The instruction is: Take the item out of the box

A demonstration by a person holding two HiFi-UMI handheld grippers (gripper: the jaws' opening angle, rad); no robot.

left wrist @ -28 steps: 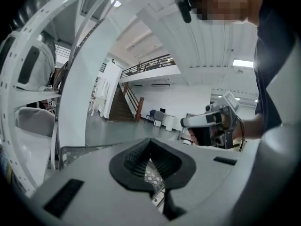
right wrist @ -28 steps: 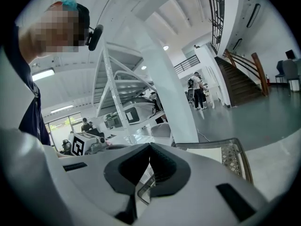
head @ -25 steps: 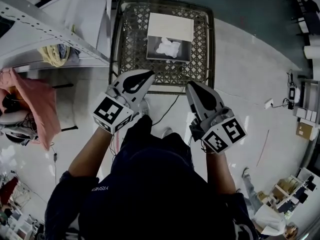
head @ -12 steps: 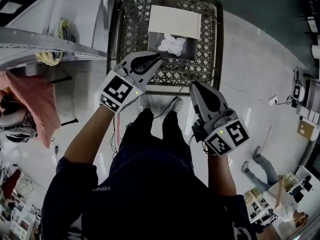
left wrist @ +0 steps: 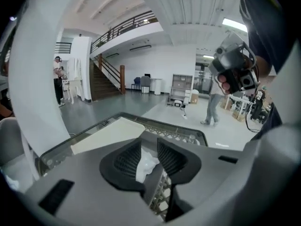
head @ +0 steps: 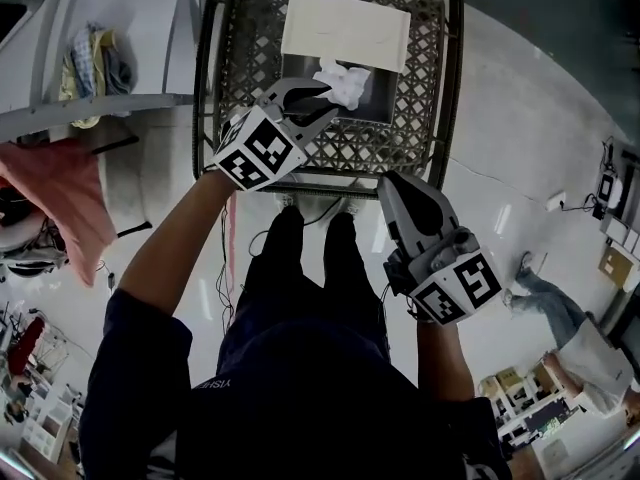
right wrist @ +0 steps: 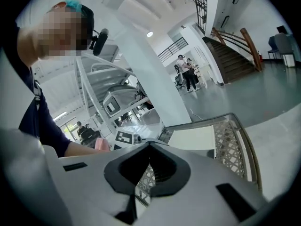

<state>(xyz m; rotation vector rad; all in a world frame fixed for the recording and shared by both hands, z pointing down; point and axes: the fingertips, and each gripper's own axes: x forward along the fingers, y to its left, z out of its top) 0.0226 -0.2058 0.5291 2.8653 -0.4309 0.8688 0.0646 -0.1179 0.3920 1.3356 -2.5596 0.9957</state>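
Head view: A wire basket (head: 446, 68) stands on the floor ahead of the person. Inside the basket sits an open box (head: 385, 96), its cream flap (head: 345, 30) folded back toward the basket's far side. The item (head: 343, 81), a crumpled white piece, lies in the box, near the middle of the basket. The left gripper (head: 328, 98) reaches over the basket's near rim and points at the item. Its jaws are opening, and their tips lie just beside the item. The right gripper (head: 388, 181) hangs outside the basket, just short of its near rim.

Left gripper view: The left gripper (left wrist: 149, 142) is released. Its ribbed pads (left wrist: 126, 159) stand apart, and the item (left wrist: 146, 166) shows in the gap between them, untouched by either pad. The flap (left wrist: 110, 133) lies beyond the jaws, inside the basket rim (left wrist: 181, 126).

Right gripper view: The right gripper (right wrist: 149, 145) is clenched; its jaw tips meet and grasp nothing. Basket mesh shows behind the jaws. The flap (right wrist: 193, 138) is visible inside the basket (right wrist: 247, 149), on its far side. The item does not show in this view.
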